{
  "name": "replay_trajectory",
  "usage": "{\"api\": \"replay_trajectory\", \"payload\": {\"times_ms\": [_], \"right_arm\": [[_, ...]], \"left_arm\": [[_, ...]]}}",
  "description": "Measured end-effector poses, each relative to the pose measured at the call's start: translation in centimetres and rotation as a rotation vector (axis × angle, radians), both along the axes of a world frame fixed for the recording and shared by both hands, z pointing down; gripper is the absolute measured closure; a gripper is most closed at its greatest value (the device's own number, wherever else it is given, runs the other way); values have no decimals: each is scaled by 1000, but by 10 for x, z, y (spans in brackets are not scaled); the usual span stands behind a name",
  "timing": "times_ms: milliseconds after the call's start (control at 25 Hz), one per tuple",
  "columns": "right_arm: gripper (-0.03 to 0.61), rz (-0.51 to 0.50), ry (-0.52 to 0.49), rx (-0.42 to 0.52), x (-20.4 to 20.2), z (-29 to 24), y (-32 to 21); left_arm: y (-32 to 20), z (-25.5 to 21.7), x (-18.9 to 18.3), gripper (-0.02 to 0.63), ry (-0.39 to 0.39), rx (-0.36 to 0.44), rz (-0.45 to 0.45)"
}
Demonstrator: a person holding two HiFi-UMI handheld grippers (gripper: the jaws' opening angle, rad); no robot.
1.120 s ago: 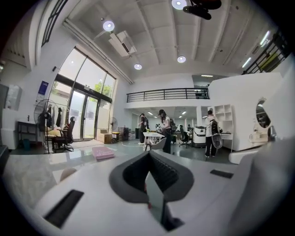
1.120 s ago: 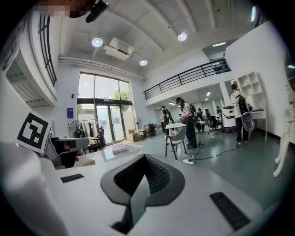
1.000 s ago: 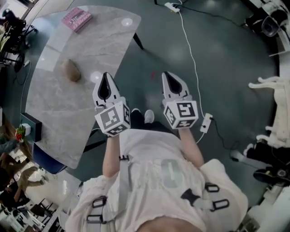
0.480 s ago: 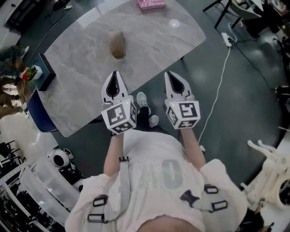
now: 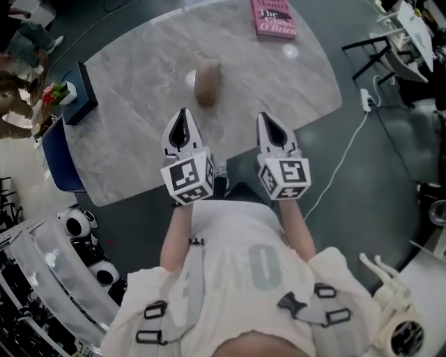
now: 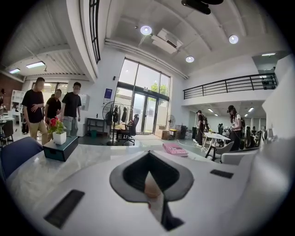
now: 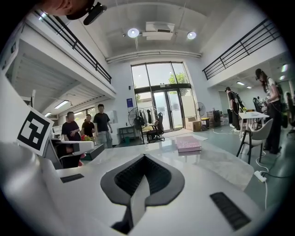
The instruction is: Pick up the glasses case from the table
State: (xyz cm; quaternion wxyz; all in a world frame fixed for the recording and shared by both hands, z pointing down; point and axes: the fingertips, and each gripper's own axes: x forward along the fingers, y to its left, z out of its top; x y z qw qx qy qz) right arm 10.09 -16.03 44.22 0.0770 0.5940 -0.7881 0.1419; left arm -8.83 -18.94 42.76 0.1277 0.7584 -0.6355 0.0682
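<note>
On the worktop (image 5: 139, 77), the glasses case (image 5: 207, 81) lies on its side on bare stone, free of any grip. It is just beyond the tip of the left tool (image 5: 182, 114) and slightly to that tool's right. The right tool (image 5: 264, 118) is farther off to the case's right.

Finding 1: both tools have their jaws fully together and hold nothing. Judged risk: a tool brought onto the case in this condition would strike it, not straddle it, and shove it across the smooth stone.

Finding 2: the case is rounded and brown, with no flat flank apparent. Judged risk: a pinch placed off its middle could squeeze it out sideways or roll it.

Finding 3: a pink book (image 5: 273, 17) lies well beyond the case and a dark box (image 5: 82, 104) well to its left. Neither obstructs the approach.

Pose: both forearms reach forward from the chest, parallel and near each other. The tools point toward the case and slightly downward, marker cubes toward the body. Both tips hang over the worktop margin nearest the person, short of the case.
</note>
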Motion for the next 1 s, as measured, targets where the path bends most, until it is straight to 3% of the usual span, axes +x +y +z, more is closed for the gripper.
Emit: {"api": "replay_trajectory", "payload": {"times_ms": [280, 480, 1000], "right_arm": [[578, -40, -1, 0, -2, -7, -43], [578, -130, 3, 16, 0, -20, -80], [578, -242, -13, -15, 0, -13, -116]], "left_arm": [[-27, -8, -1, 611, 4, -10, -65], [-43, -16, 2, 609, -6, 13, -128], [-58, -6, 6, 609, 6, -48, -172]]}}
